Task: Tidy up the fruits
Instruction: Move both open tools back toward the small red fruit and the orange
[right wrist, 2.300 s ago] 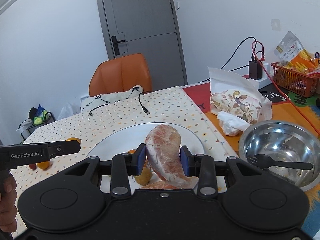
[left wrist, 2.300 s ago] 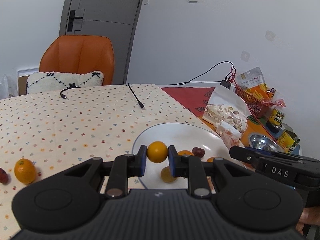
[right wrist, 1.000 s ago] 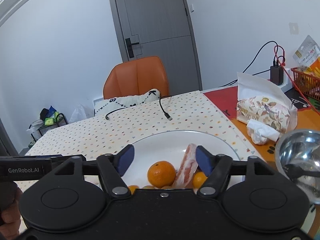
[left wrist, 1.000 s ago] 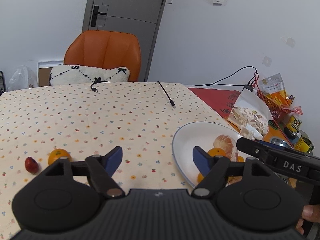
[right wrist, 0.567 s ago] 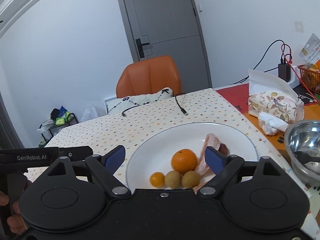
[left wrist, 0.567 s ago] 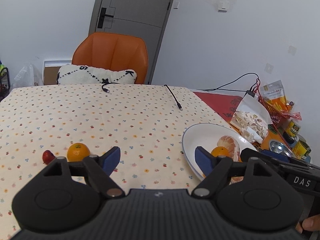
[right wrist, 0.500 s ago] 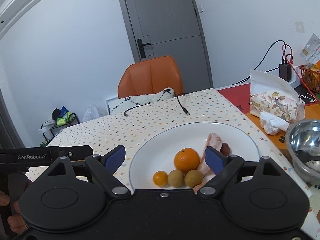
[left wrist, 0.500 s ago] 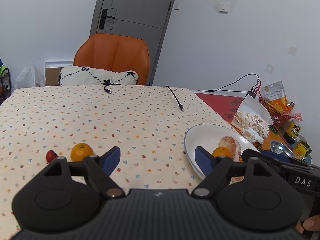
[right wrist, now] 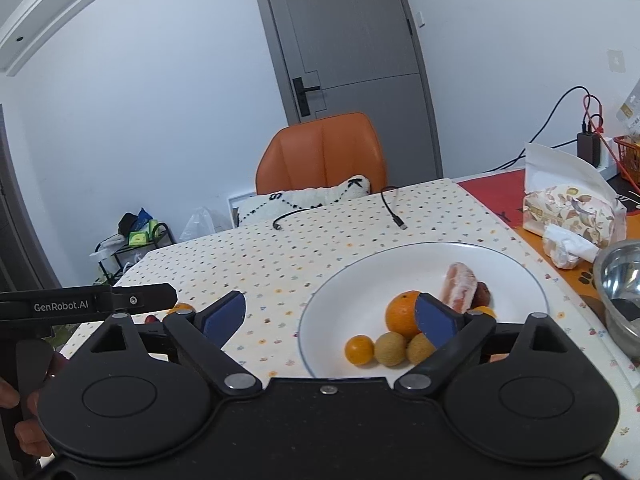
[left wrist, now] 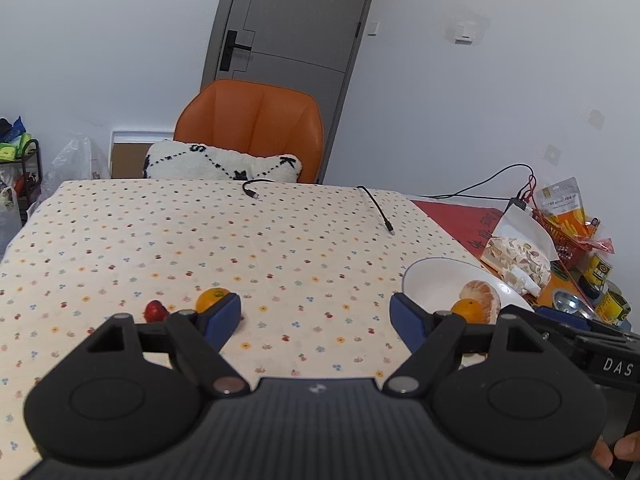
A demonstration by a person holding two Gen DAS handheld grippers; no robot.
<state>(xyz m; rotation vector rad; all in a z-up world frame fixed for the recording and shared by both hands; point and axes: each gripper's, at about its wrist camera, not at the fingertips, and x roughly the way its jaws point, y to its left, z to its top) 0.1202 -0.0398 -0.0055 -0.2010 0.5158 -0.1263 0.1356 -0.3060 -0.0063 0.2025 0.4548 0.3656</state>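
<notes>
A white plate [right wrist: 400, 258] on the dotted tablecloth holds an orange [right wrist: 401, 314], a peeled pomelo piece [right wrist: 460, 285], a small kumquat [right wrist: 359, 350], two brownish longans [right wrist: 390, 348] and a dark red date [right wrist: 483, 293]. The plate also shows in the left wrist view [left wrist: 430, 278]. On the cloth to the left lie a loose orange [left wrist: 210, 298] and a red date [left wrist: 156, 310]. My left gripper [left wrist: 316, 316] is open and empty above the cloth, right of that loose fruit. My right gripper [right wrist: 330, 316] is open and empty over the plate's near left edge.
Two black cables [left wrist: 378, 210] lie at the far side of the table. An orange chair [left wrist: 250, 128] with a white cushion stands behind. To the right are a tissue pack [right wrist: 572, 208], a steel bowl [right wrist: 620, 276], cans [left wrist: 600, 270] and a red basket.
Both grippers let go of their fruit, the orange and the pomelo piece, onto the plate and opened wide. Both then drew back and swung left; the loose orange and date came nearer the left gripper.
</notes>
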